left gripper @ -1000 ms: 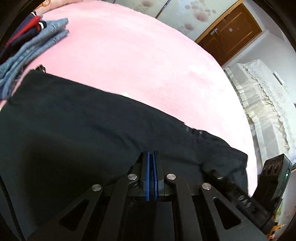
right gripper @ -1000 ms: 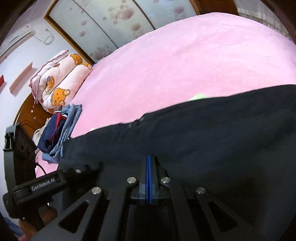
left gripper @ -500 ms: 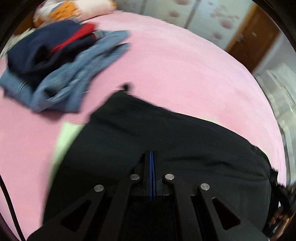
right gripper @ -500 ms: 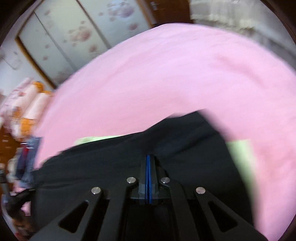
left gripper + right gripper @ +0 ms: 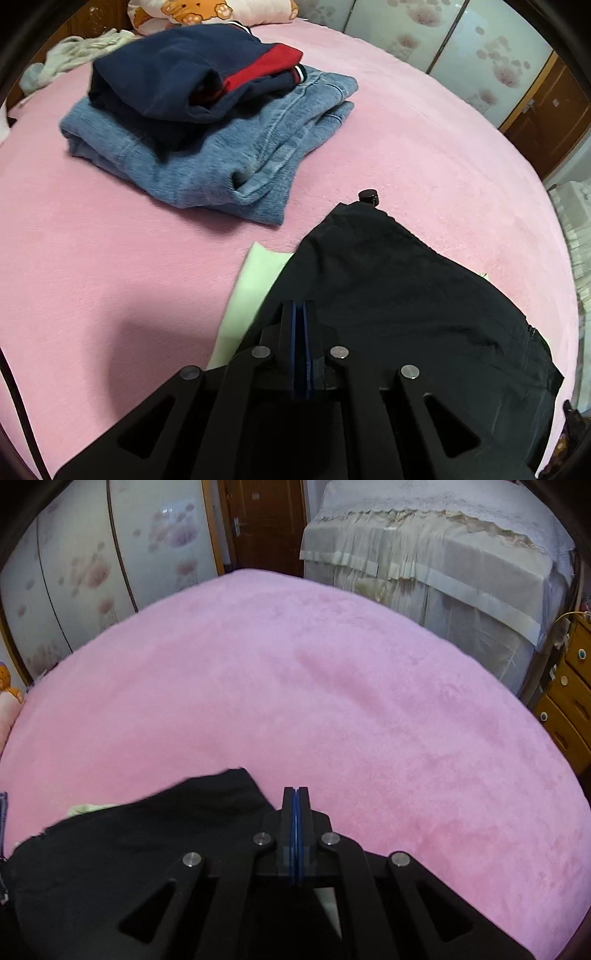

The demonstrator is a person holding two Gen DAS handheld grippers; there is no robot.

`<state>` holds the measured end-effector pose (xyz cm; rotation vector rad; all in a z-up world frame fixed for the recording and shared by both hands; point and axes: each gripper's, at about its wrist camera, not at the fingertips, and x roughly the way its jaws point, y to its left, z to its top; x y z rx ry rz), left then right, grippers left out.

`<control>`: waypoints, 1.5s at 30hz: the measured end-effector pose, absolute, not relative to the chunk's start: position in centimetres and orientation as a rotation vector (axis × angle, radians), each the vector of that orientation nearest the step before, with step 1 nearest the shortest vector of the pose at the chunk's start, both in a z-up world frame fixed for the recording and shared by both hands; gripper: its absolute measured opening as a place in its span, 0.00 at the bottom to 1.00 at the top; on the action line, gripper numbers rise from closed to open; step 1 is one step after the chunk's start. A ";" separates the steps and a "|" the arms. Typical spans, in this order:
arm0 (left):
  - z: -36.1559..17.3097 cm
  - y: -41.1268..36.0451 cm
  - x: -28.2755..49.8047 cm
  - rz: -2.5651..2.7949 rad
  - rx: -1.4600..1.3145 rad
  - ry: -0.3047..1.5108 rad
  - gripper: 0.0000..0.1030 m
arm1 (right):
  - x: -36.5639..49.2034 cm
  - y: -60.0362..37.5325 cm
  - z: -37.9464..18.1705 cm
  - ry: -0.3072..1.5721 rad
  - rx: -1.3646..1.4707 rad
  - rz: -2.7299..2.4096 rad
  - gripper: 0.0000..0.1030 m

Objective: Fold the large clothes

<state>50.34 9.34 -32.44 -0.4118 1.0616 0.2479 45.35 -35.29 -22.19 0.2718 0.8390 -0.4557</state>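
Observation:
A black garment (image 5: 399, 295) lies on the pink bed cover (image 5: 110, 266), with a pale green lining (image 5: 255, 280) showing at its left edge and a black cord stopper (image 5: 368, 195) at its far corner. My left gripper (image 5: 303, 314) is shut, its fingers over the garment's near left part; a grip on cloth cannot be made out. In the right wrist view the garment (image 5: 155, 834) lies left of my right gripper (image 5: 296, 797), which is shut at the garment's right edge over the bed cover (image 5: 332, 686).
A folded pile, a navy and red top (image 5: 184, 74) on blue jeans (image 5: 240, 147), sits far left. A bear-print pillow (image 5: 207, 9) lies behind it. A covered piece of furniture (image 5: 443, 565), a wooden drawer unit (image 5: 569, 701) and wardrobe doors (image 5: 92, 572) surround the bed.
Both grippers have swung outward: the left view turned toward the folded pile, the right toward the bed's open end. The black garment now looks narrower, with the green lining exposed at its left.

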 end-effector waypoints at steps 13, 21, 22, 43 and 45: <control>-30.3 10.2 42.0 0.210 -0.497 1.134 0.05 | 44.5 -23.5 -19.6 0.912 0.442 -0.143 0.00; -31.2 9.0 38.3 0.135 -0.541 1.156 0.06 | 42.8 -14.1 -23.2 1.079 0.401 0.074 0.00; -31.3 9.1 37.7 0.130 -0.552 1.159 0.06 | 42.6 -13.7 -23.7 1.101 0.396 0.085 0.00; -36.7 13.2 27.2 0.069 -1.109 1.117 0.52 | 41.0 -11.1 -26.0 1.224 0.220 0.110 0.00; -37.8 13.6 27.9 0.065 -1.134 1.097 0.52 | 40.8 -11.0 -26.1 1.218 0.202 0.111 0.00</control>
